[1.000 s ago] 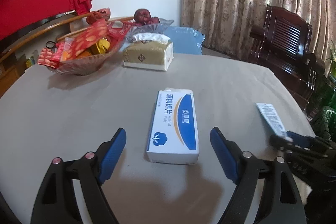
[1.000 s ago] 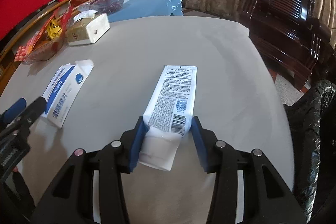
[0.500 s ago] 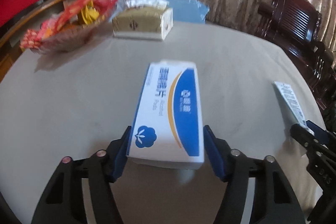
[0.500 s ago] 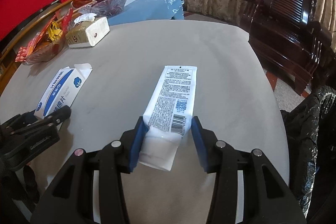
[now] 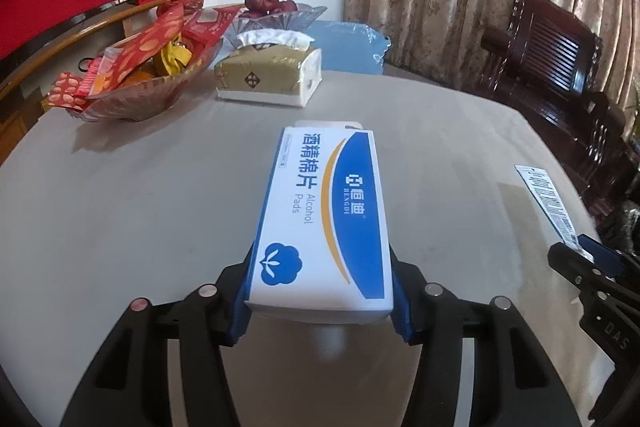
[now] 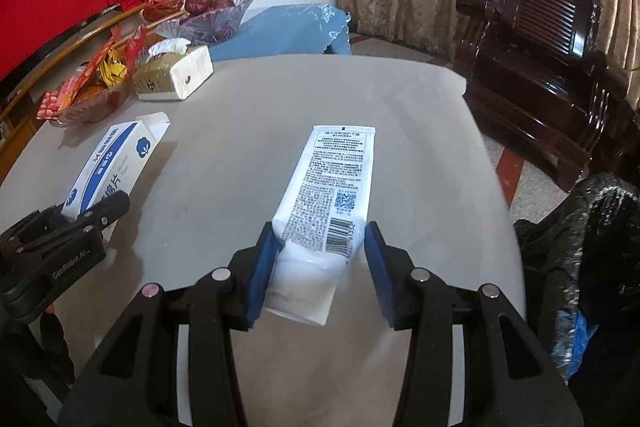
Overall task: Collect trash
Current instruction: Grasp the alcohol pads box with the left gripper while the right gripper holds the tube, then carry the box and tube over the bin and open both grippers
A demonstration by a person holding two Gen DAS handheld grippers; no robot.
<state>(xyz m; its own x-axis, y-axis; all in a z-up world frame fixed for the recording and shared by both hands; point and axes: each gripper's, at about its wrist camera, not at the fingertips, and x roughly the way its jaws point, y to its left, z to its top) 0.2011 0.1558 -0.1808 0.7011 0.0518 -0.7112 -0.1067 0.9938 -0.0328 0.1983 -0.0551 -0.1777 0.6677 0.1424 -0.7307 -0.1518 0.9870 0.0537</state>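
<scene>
The alcohol-pads box (image 5: 324,223) sticks out far past the left tongs (image 5: 322,291), gripped only at its near end; it could sag or twist free on the way to the black trash bag (image 6: 592,247) beside the worktop (image 6: 248,155) — its far flap looks open, too. The white tube (image 6: 328,195) is soft and could squirt forward if squeezed hard. Left tongs: closed to the box's width, both blue pads pressed on its sides, box apparently lifted off the worktop. Right tongs (image 6: 320,259): narrowed around the tube's near end, grasping it — though the right pad (image 6: 378,267) shows a sliver of gap.
</scene>
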